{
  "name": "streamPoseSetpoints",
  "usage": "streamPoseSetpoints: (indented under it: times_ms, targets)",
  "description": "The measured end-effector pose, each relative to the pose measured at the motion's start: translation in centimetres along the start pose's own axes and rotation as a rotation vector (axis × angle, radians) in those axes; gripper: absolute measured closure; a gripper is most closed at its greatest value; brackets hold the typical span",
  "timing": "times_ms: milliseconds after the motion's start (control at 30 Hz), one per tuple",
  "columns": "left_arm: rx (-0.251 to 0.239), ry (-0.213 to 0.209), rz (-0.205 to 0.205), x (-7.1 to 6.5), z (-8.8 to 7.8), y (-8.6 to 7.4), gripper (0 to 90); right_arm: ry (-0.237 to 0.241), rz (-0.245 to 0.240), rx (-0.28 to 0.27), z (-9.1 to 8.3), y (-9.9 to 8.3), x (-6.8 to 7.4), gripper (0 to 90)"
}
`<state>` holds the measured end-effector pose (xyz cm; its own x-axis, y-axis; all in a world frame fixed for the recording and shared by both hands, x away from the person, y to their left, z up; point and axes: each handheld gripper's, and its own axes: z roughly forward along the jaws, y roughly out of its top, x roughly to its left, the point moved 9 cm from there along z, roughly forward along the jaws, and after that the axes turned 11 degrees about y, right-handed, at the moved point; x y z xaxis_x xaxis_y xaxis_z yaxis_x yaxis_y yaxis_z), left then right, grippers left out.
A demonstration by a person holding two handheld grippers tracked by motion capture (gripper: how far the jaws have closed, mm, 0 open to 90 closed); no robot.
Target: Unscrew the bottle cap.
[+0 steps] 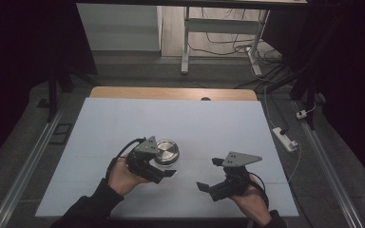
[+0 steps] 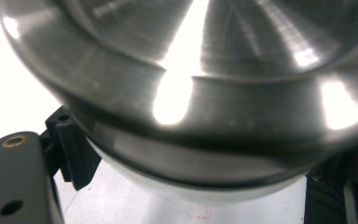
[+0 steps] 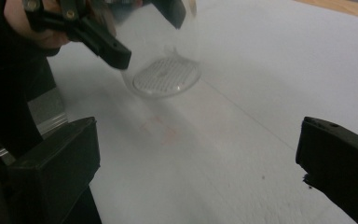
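With the left tool (image 1: 164,172) clamped on the lidded glass jar (image 1: 166,152) standing mid-surface (image 1: 218,123), keep that grip steady while the right tool (image 1: 209,173), jaws wide and empty, nears the steel lid (image 2: 205,70) squarely.

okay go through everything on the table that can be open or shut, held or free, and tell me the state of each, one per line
Jar: clear glass, upright on the table, gripped near the top.
Metal lid: on the jar.
Left gripper: shut on the jar, fingers just under the lid's rim.
Right gripper: open, holding nothing, apart from the jar.
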<state>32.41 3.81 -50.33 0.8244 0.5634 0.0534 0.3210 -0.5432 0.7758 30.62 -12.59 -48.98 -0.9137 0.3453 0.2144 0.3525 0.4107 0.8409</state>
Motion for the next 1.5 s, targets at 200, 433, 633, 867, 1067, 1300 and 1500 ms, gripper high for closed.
streamPoseSetpoints:
  times_ms: [200,433,633,867,1067,1300,1500]
  targets:
    - [0.01,0.006,0.002,-0.1,0.1,-0.1,15.8,-0.003,-0.019,-0.014,1.2,2.1,0.1,0.0]
    - [0.013,0.006,0.002,-0.1,0.3,-0.1,15.8,0.016,-0.044,-0.012,2.6,4.3,0.6,0.0]
    - [0.02,0.006,-0.001,-0.1,0.4,-0.2,15.8,0.012,-0.059,-0.007,3.7,5.6,0.9,0.0]
    - [0.027,0.01,-0.002,-0.3,0.7,-0.2,15.8,0.009,-0.074,-0.009,5.6,7.2,1.3,0.0]
    - [0.034,0.02,-0.014,-0.2,0.8,-0.3,15.8,0.007,-0.085,-0.019,6.9,8.0,1.7,6.2]
    - [0.044,0.004,-0.005,-0.3,0.8,-0.4,15.8,0.024,-0.124,-0.026,7.4,8.5,2.0,18.7]
    - [0.029,-0.07,0.032,-0.9,0.3,-0.4,15.8,0.142,-0.18,-0.005,7.0,8.5,2.4,19.7]
